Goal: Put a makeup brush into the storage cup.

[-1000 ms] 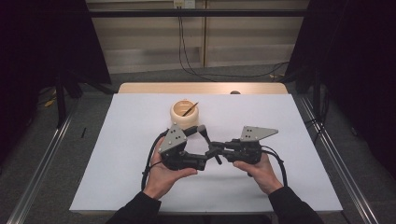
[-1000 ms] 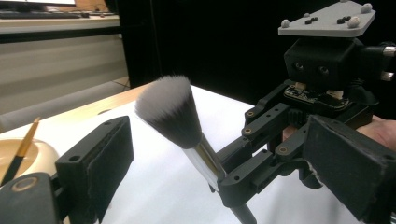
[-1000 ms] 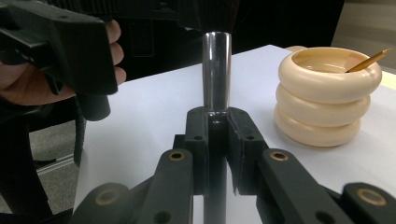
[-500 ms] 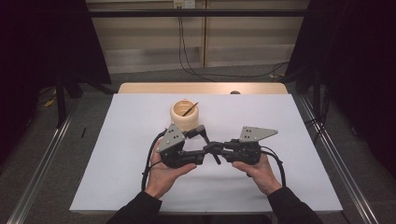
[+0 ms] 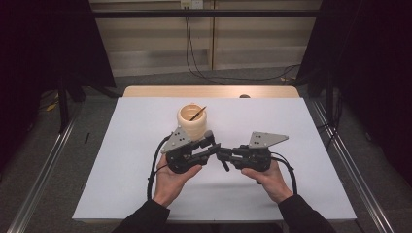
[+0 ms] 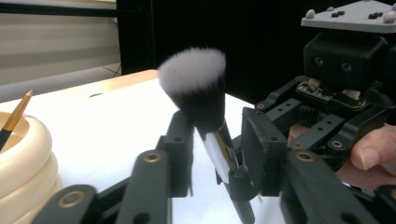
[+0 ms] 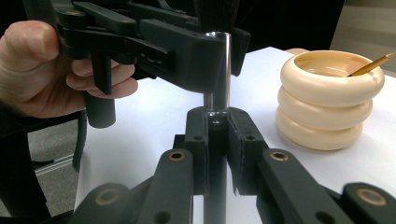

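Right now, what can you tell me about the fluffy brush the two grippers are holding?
The fluffy makeup brush with black bristles fading to white tips stands nearly upright above the white table, tilted a little. Its domed head sits on a shiny silver metal collar, with a thin dark handle below. The right hand-held gripper is shut on the handle under the collar. The left hand-held gripper has just been closing, with its jaws around the collar. The cream ringed pot stands apart nearby.
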`<move>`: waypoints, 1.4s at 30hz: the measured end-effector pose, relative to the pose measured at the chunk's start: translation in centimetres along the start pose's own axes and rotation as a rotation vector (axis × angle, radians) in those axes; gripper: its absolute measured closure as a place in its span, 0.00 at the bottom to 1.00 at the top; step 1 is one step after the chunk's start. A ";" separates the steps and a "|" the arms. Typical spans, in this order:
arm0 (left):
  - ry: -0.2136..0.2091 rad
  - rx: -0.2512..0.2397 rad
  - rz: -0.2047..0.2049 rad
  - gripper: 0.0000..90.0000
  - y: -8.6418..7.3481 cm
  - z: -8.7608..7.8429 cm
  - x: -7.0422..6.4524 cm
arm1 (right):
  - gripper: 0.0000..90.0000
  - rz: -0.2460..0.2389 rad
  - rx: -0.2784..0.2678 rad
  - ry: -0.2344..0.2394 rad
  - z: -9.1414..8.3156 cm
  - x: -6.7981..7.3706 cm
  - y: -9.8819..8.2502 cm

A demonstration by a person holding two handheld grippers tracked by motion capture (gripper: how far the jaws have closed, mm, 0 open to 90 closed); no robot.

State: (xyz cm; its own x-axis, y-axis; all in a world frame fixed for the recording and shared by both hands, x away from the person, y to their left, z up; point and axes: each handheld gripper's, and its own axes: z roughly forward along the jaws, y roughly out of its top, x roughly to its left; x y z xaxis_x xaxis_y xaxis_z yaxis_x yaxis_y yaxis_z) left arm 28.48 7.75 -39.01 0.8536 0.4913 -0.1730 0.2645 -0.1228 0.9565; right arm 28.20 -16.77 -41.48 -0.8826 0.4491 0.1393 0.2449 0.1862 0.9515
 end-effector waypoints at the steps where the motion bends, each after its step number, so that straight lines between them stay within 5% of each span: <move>1: 0.001 0.003 0.001 0.76 0.0 0.0 0.0 | 0.88 -0.001 0.001 -0.001 0.0 0.0 0.0; 18: -0.048 0.001 -0.020 0.86 -0.2 0.2 0.0 | 0.88 -0.005 0.006 0.008 0.2 0.1 -0.1; 31: -0.032 0.007 -0.003 0.86 -0.1 -0.2 0.2 | 0.85 0.003 0.001 0.019 0.0 0.0 -0.2; 42: -0.011 -0.005 0.009 0.86 0.3 -0.9 0.5 | 0.63 0.003 -0.016 0.008 -0.3 0.0 -0.2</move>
State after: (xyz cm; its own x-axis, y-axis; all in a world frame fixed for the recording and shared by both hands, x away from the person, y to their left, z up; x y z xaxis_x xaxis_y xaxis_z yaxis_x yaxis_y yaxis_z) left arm 28.57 8.72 -38.57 0.8611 0.4804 -0.1669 0.2546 -0.1232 0.9592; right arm 28.03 -17.07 -41.59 -0.8852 0.4424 0.1441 0.2410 0.1709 0.9554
